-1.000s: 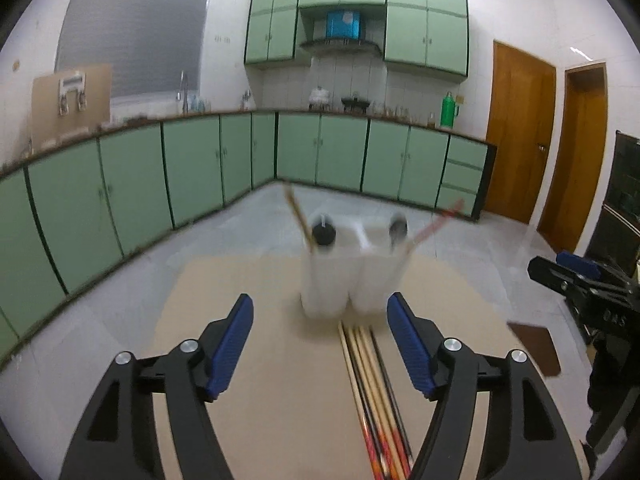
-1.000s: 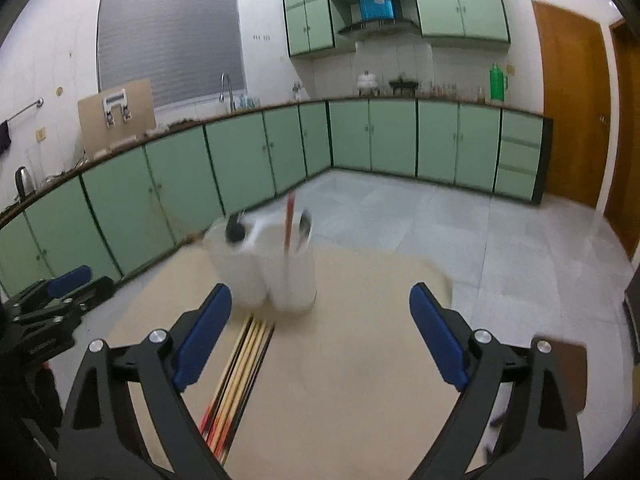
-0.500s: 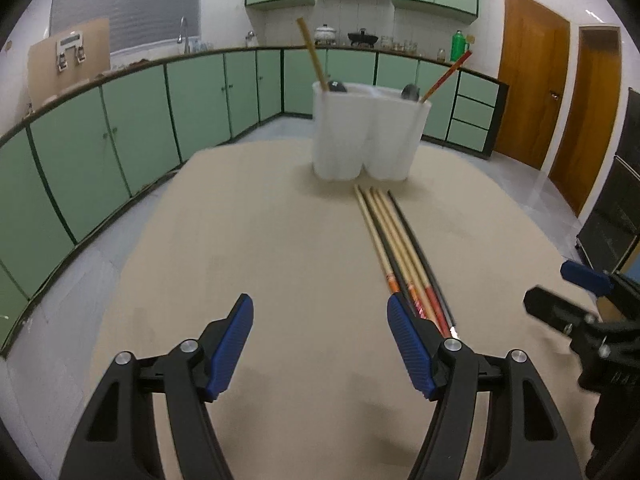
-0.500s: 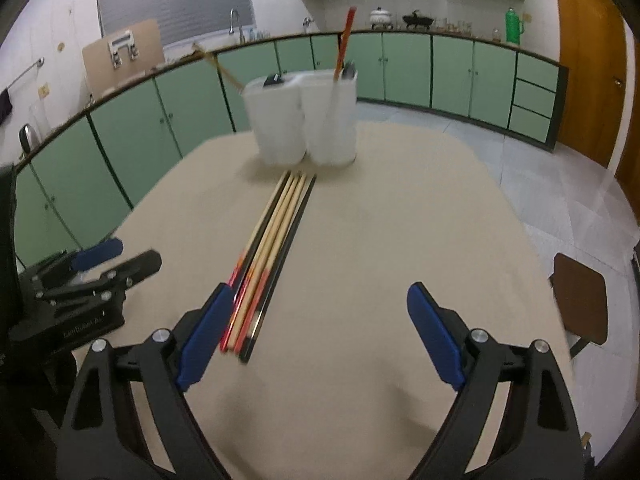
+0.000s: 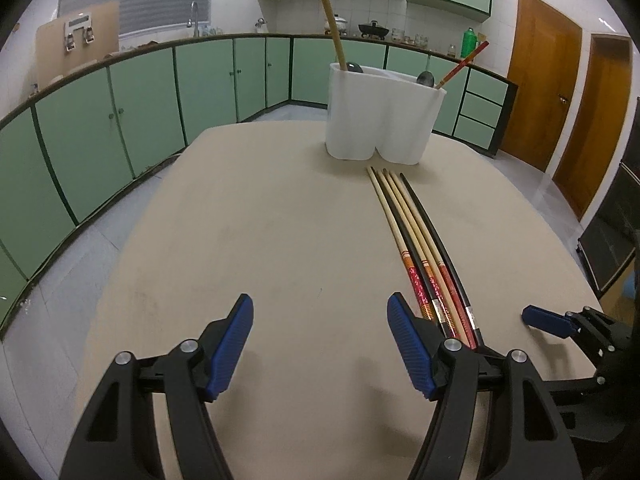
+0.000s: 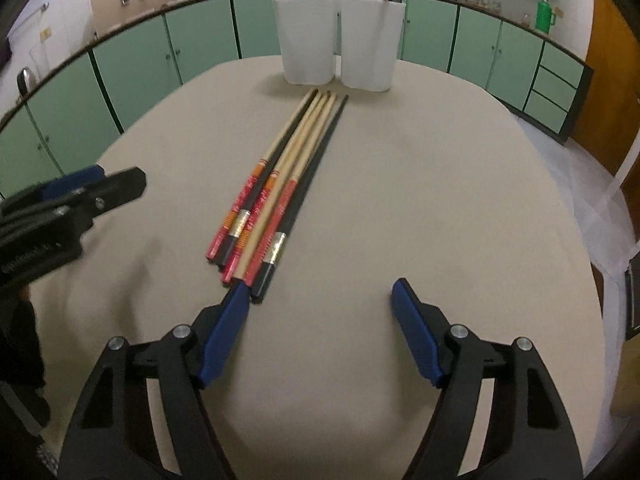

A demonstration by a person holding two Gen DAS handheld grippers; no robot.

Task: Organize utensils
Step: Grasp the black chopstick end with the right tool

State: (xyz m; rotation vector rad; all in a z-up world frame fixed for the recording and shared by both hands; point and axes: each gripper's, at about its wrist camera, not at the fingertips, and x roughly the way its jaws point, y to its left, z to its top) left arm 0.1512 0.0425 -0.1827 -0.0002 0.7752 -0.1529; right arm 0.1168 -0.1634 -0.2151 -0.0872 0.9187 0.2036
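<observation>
A: Item 1, chopsticks (image 6: 280, 184) — where?
B: Loose bunch flat on the beige table (image 5: 260, 240), side by side, tips twd the white holder (image 5: 382, 114), thick ends twd the cams. Mix of pale wood, black, and red/orange patterned ends; some w/ silver bands. Tips stop just short of holder base, not touching it.

A: Holder?
B: White, two-lobed, upright at far side of table. Already has a pale wooden stick (image 5: 334, 32) leaning left in the left lobe, a red stick (image 5: 462, 64) leaning right in the right lobe. Dark rounded utensil heads poke above rim in each; can't tell what kind.

A: Right gripper (image 6: 320, 300)?
B: Jaws closing, nothing btwn them, only bare table. Left blue pad (image 6: 228, 332) sits right at the near ends of the bunch; touching or just above, can't tell. Other pad well off to the right.

A: Left gripper (image 5: 320, 320)?
B: Jaws apart, holding nothing, over bare table. Chopstick ends run just beside its right pad (image 5: 408, 344), outside the gap.

A: Surroundings?
B: Green cabinets (image 5: 120, 128) around the room, wooden doors (image 5: 540, 92) at right, tiled floor.
</observation>
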